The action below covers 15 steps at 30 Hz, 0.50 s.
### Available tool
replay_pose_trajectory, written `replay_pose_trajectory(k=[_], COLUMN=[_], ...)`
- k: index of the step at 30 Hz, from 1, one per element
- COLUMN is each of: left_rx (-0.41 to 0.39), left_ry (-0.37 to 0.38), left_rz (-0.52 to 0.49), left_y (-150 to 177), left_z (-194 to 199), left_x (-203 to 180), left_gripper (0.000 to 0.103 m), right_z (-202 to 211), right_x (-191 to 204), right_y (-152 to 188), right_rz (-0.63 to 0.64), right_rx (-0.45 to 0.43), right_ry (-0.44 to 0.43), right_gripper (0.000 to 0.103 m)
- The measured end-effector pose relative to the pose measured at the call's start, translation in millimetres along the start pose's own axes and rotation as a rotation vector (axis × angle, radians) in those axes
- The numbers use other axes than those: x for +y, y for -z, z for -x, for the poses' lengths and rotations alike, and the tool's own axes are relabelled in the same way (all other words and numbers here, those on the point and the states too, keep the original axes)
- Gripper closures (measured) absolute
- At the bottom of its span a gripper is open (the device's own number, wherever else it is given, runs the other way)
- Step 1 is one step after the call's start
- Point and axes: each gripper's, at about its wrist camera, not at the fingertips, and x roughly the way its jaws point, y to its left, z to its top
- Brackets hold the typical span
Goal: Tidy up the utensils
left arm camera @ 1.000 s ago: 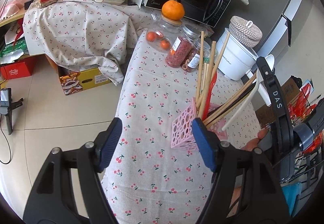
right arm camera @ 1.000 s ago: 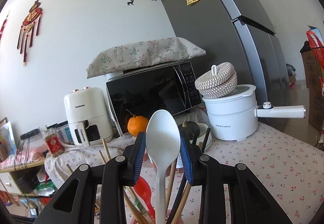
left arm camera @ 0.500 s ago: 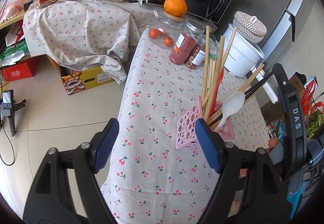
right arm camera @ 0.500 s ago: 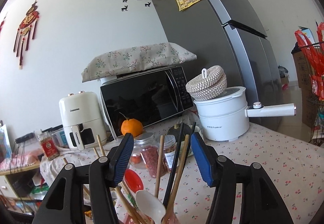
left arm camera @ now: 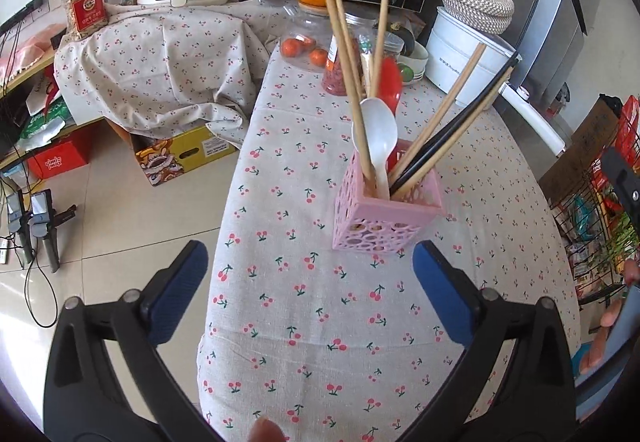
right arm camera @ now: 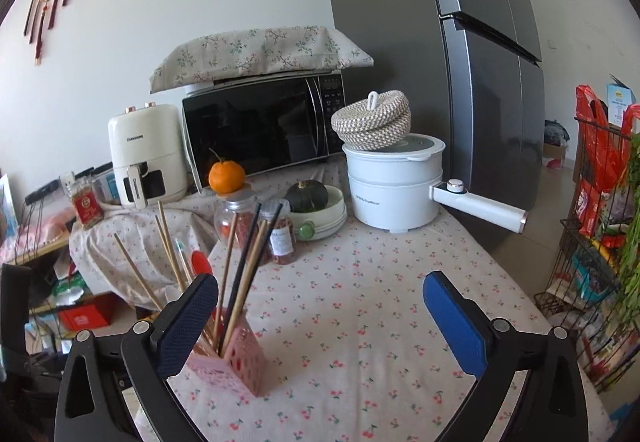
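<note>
The white spoon (left arm camera: 378, 132) stands bowl-up in the pink holder (left arm camera: 386, 208) on the cherry-print table (left arm camera: 320, 302), among the chopsticks (left arm camera: 440, 114) and a red spoon (left arm camera: 390, 82). The left gripper (left arm camera: 310, 282) and right gripper (right arm camera: 320, 316) have both just been opening and now gape wide with nothing between them. Judging by this, the step is the let-go, best finished by drawing both grippers straight back so no finger clips the leaning chopsticks or tips the light holder.

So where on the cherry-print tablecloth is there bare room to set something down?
Two free patches: the near stretch between the pink perforated utensil holder and the table's front edge, and the right side between the holder and the white electric pot. The far end is crowded with glass jars and a bowl holding a green squash.
</note>
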Motion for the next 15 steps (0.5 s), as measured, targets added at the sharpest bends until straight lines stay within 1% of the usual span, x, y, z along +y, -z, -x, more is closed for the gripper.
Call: replay_pose_trajectory(k=[3,6,9,12,15], left_rx=[-0.054,-0.065,-0.078,-0.079,-0.094], left_ry=[-0.019,-0.018,-0.003,0.011,0.015], left_rz=[-0.017,-0.039,-0.051,-0.062,-0.068], left_y=[5,9,17,24,29], left_z=[20,36,50,58,66], left_x=[-17,-34,-50,-64,-74], left_gripper=[0.001,0.001,0.001,0.001,0.001], right_z=[10,25,40,55,72], right_x=[-16,-30,-42,-52,-60], right_y=[3,6,12,14,10], right_rz=[0.002,0.011,0.028,0.025,0.026], right_rx=[0.086,0.151,0.176,0.193,0.185], right_ry=[0.028,0.041,0.057,0.054,0.062], right_gripper=[0.000,0.000,0.000,0.000,0.000])
